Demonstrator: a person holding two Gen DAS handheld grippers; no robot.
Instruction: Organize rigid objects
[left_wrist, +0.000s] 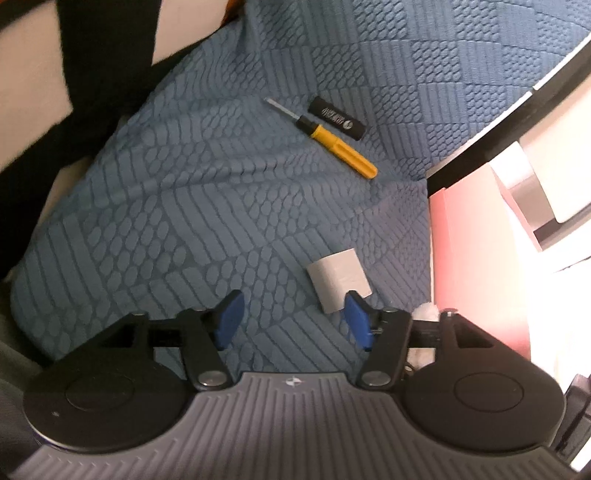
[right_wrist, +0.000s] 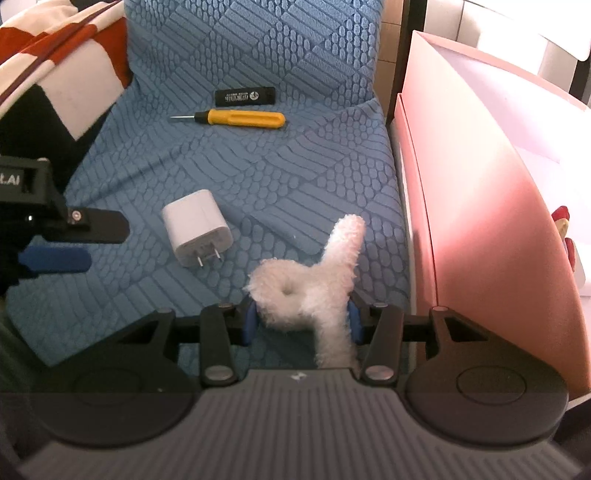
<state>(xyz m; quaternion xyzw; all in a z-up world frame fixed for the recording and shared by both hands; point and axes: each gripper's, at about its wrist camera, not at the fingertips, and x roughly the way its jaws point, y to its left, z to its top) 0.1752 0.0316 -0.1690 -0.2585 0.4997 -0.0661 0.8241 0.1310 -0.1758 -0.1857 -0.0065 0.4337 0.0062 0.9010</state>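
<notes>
While right tool (right_wrist: 301, 319) clamps fluffy white toy (right_wrist: 314, 288), left tool (left_wrist: 291, 319) gapes empty

On the cushion (right_wrist: 295, 55) before me, the charger (right_wrist: 196, 227) lay nearest, just beyond my left gripper (left_wrist: 291, 321). Well behind it lay the screwdriver (right_wrist: 236, 119), with the flat stick (right_wrist: 245, 96) just beyond it, side by side. The box (right_wrist: 480, 206) stood to the right of the cushion. The plush piece (right_wrist: 314, 284) sat between my right gripper's (right_wrist: 301, 319) pads.

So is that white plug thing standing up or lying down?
Lying down. The white charger rests flat on its broad side on the blue cover, its two metal prongs pointing sideways along the fabric.
</notes>
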